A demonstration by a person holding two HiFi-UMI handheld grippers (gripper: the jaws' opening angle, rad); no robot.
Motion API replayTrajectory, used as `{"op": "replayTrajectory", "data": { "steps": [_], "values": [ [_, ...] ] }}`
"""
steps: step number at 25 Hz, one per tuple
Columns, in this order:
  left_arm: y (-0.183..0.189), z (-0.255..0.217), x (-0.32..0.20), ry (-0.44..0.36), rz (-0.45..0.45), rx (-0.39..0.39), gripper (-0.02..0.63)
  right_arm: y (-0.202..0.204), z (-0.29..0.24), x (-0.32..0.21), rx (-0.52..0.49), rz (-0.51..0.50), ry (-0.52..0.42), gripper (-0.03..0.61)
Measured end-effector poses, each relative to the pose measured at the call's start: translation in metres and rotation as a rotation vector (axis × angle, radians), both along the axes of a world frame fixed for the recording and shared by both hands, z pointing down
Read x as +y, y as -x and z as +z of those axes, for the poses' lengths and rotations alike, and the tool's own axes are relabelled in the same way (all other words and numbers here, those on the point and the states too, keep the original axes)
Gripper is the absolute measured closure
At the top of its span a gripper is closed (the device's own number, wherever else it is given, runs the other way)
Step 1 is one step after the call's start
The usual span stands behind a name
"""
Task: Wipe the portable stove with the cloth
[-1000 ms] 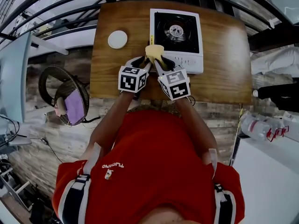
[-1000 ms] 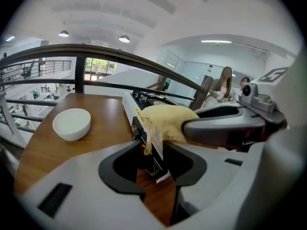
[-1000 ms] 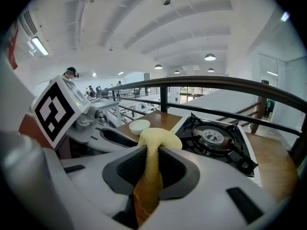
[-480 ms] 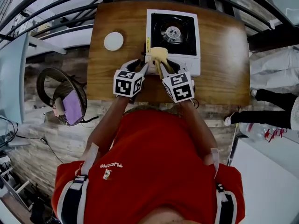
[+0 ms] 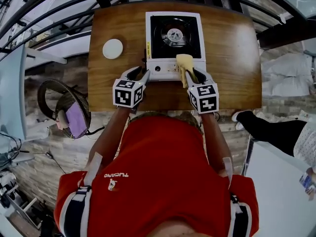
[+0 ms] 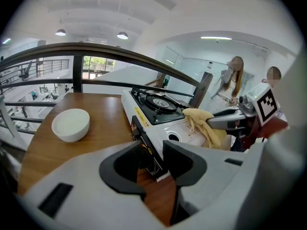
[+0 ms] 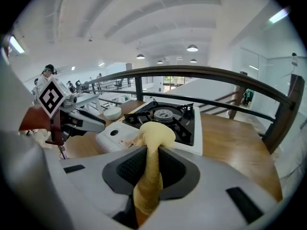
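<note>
Wooden table (image 5: 232, 58) carrying two things directly.
- Portable stove (image 5: 174, 38) sitting flat around table's middle. Back lying close to far edge, white control panel facing near edge, strip of wood showing in front of it.
- White bowl (image 5: 112, 49) standing upright on left part, toward far-left corner, well apart from stove and not touching it.
</note>
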State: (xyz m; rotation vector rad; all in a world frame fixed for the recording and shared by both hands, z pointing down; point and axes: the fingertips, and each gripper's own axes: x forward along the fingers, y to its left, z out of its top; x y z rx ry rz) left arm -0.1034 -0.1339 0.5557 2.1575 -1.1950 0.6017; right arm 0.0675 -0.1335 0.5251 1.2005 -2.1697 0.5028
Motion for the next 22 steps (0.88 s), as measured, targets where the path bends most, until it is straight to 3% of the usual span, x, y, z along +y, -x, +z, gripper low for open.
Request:
{"op": "replayTrajectory", "data": {
  "steps": [13, 22],
  "values": [
    [-0.003, 0.000, 0.001, 0.000, 0.005, -0.012, 0.479, -0.083, 0.003, 0.003, 0.007, 0.181, 0.016, 0.492],
    [-0.003, -0.001, 0.001, 0.009, -0.004, -0.016, 0.479, -0.093, 0.002, -0.025, -0.002, 0.218, -0.005, 0.492]
  ]
}}
